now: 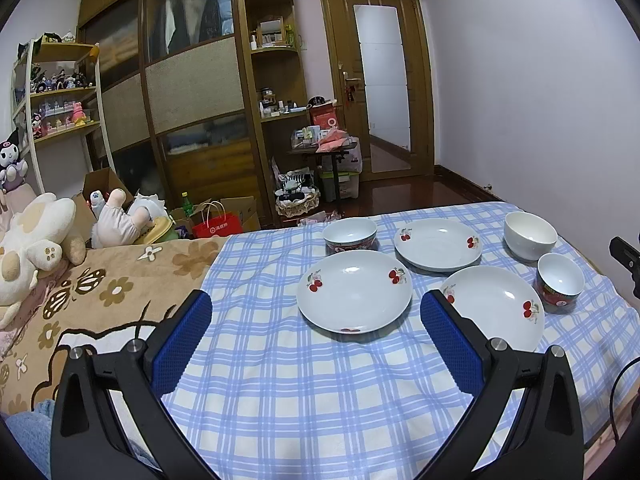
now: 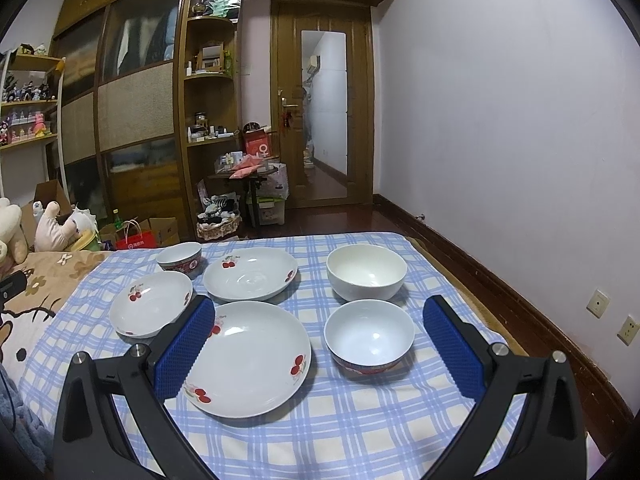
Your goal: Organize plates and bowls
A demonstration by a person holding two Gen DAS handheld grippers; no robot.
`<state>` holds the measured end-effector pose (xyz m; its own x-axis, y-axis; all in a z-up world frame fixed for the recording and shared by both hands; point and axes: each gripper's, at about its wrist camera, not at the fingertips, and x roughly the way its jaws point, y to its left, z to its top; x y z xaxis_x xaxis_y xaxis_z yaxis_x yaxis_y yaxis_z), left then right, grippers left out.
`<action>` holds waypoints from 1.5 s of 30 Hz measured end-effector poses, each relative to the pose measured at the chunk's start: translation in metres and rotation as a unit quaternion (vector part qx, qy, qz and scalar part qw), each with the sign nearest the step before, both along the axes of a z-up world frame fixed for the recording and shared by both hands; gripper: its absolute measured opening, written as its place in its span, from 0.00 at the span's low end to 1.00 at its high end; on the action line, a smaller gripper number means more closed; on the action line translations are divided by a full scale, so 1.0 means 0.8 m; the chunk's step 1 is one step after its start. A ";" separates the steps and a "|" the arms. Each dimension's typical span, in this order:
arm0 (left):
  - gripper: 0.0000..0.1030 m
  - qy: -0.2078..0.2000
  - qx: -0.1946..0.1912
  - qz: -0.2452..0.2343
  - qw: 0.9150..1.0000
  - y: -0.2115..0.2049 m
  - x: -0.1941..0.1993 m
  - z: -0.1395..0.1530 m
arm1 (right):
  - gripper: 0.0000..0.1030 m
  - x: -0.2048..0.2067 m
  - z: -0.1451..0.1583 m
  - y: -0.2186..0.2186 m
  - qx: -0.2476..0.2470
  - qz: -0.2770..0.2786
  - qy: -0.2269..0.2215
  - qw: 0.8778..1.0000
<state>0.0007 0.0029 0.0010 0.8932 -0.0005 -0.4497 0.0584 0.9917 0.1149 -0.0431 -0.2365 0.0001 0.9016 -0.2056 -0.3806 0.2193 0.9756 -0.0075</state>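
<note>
Three white plates with cherry prints lie on a blue checked cloth (image 1: 280, 380): a left plate (image 1: 354, 291) (image 2: 151, 304), a far plate (image 1: 438, 243) (image 2: 250, 275) and a near right plate (image 1: 496, 308) (image 2: 250, 358). A red-patterned bowl (image 1: 350, 235) (image 2: 180, 258) stands at the far left, a plain white bowl (image 1: 529, 235) (image 2: 366, 271) at the far right, and a second red-patterned bowl (image 1: 559, 282) (image 2: 369, 338) in front of it. My left gripper (image 1: 316, 312) is open and empty, short of the left plate. My right gripper (image 2: 318, 316) is open and empty, above the near plate and near bowl.
The cloth covers a bed with a brown flowered blanket (image 1: 100, 300) and plush toys (image 1: 36, 240) on the left. A wall (image 2: 500, 140) runs along the right side. Wardrobe, shelves and a door stand beyond the bed's far edge.
</note>
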 end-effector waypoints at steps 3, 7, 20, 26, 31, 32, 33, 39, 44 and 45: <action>0.99 -0.001 0.001 0.002 1.000 0.001 0.000 -0.001 | 1.00 -0.001 0.000 0.000 0.001 0.001 -0.001 1.000; 0.99 0.000 -0.001 0.003 1.000 0.003 0.000 -0.002 | 1.00 0.000 0.000 -0.001 0.002 0.002 -0.003 1.000; 0.99 0.019 0.001 0.020 1.000 0.010 0.009 -0.009 | 1.00 0.000 0.000 -0.003 0.001 0.000 0.001 1.000; 0.99 0.040 -0.029 0.042 0.998 0.031 0.019 -0.010 | 1.00 0.001 -0.001 -0.005 0.007 -0.001 0.002 1.000; 0.99 0.053 -0.049 0.053 0.996 0.045 0.023 -0.003 | 1.00 0.001 0.007 -0.004 0.023 0.004 -0.005 1.000; 0.99 0.054 -0.049 0.053 0.996 0.047 0.024 0.000 | 1.00 0.002 0.008 -0.003 0.025 0.005 -0.005 1.000; 0.99 0.054 -0.047 0.053 0.996 0.048 0.024 0.001 | 1.00 0.003 0.009 -0.002 0.026 0.006 -0.006 1.000; 0.99 0.054 -0.046 0.060 0.996 0.059 0.040 0.019 | 1.00 0.021 0.026 0.016 -0.011 0.013 -0.008 1.000; 0.99 0.064 -0.041 0.057 0.995 0.065 0.070 0.035 | 1.00 0.048 0.038 0.029 -0.012 0.038 -0.013 0.999; 0.99 0.063 -0.040 0.056 0.996 0.066 0.076 0.039 | 1.00 0.053 0.039 0.033 -0.011 0.042 -0.013 0.999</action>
